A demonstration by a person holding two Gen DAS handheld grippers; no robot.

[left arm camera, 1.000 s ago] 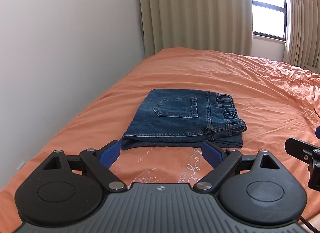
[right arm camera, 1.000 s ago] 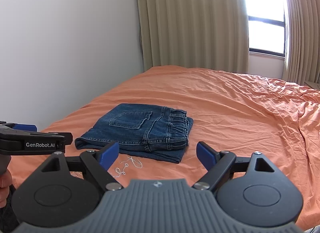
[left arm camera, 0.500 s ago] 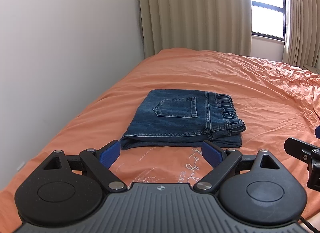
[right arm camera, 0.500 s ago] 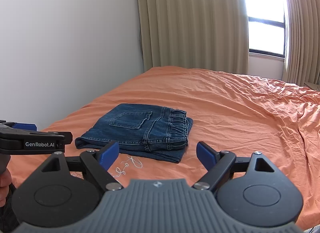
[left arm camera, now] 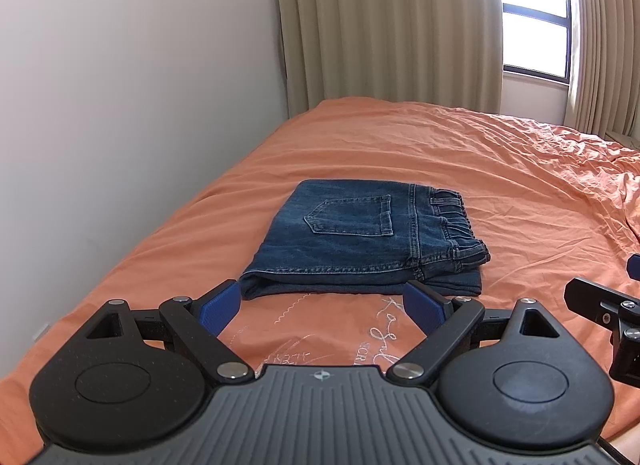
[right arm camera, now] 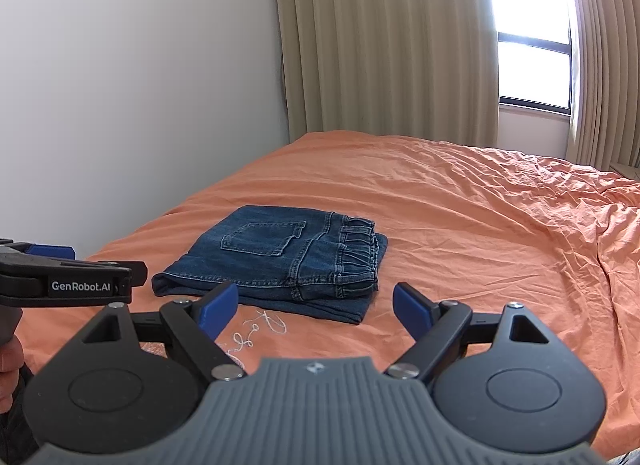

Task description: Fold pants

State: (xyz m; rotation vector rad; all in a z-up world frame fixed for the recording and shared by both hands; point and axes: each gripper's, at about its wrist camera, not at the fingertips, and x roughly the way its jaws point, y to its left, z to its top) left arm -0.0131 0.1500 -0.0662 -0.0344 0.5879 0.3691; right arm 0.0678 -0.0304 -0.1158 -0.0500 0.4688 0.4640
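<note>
A pair of blue denim pants lies folded into a compact rectangle on the orange bedspread, at the centre of the left wrist view and left of centre in the right wrist view. A back pocket faces up, and the gathered waistband sits along the right edge of the bundle, with a lower layer of denim showing beneath it.

The left tongs fill the bottom of their own frame, blue pads wide apart with nothing between them, just short of the near edge of the pants. The right tongs are likewise spread and empty (their pads frame the near right corner of the pants without touching it). White embroidered lettering marks the bedspread just before the pants.

A pale wall takes the upper left of both views, beige curtains the upper middle, and a bright window the upper right.
</note>
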